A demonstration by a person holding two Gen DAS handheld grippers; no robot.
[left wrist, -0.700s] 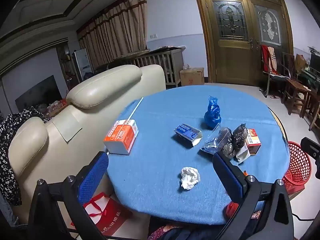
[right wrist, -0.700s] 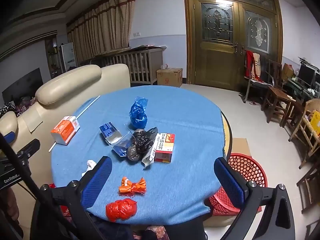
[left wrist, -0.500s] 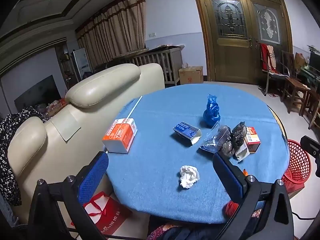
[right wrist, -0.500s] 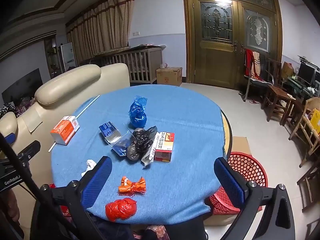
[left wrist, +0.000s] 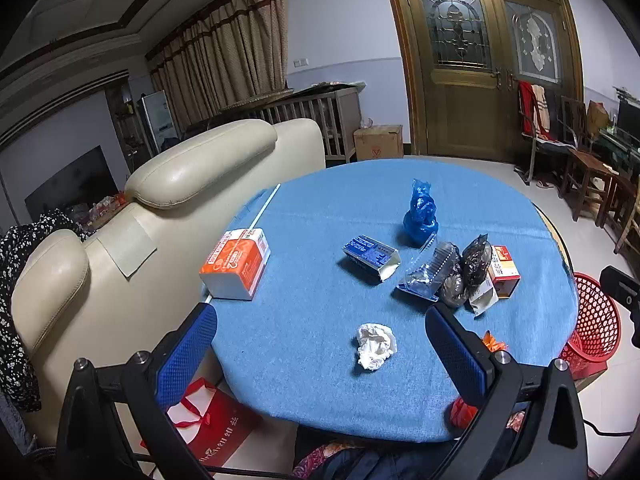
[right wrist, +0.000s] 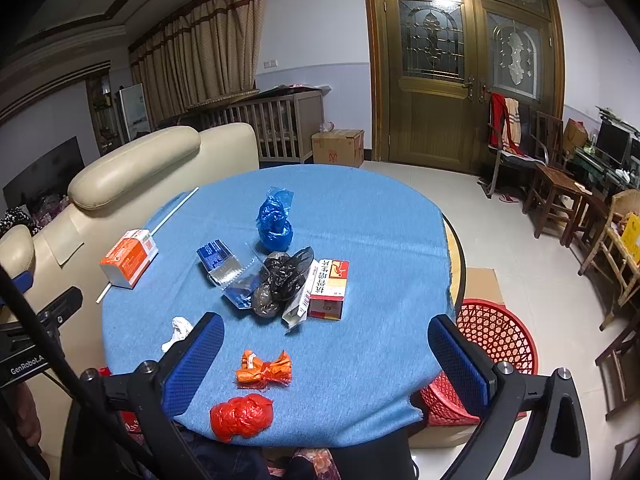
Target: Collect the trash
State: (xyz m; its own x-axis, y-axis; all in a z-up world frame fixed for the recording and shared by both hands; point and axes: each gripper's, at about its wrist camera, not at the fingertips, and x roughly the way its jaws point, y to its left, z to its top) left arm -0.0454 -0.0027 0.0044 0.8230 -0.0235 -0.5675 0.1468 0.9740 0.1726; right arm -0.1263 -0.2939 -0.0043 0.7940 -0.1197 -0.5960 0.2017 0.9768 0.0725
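Trash lies scattered on a round table with a blue cloth point(left wrist: 320, 400). A crumpled white tissue point(left wrist: 375, 346) sits between the fingers of my open left gripper point(left wrist: 320, 344), well below them. Further back are an orange carton point(left wrist: 236, 262), a blue box point(left wrist: 370, 255), a blue bag point(left wrist: 420, 216), a black bag point(left wrist: 476, 258) and a red-and-white box point(left wrist: 505, 270). My right gripper point(right wrist: 326, 354) hangs open above the near edge, over an orange wrapper point(right wrist: 264, 370) and a red plastic wad point(right wrist: 241, 416). A red mesh basket point(right wrist: 494, 340) stands on the floor at the right.
A cream sofa point(left wrist: 180, 184) presses against the table's left side. A thin white stick point(left wrist: 264, 206) lies by the carton. A red gift bag point(left wrist: 208, 428) sits on the floor at the left. Wooden chairs point(right wrist: 556, 184) and a double door point(right wrist: 460, 92) lie beyond.
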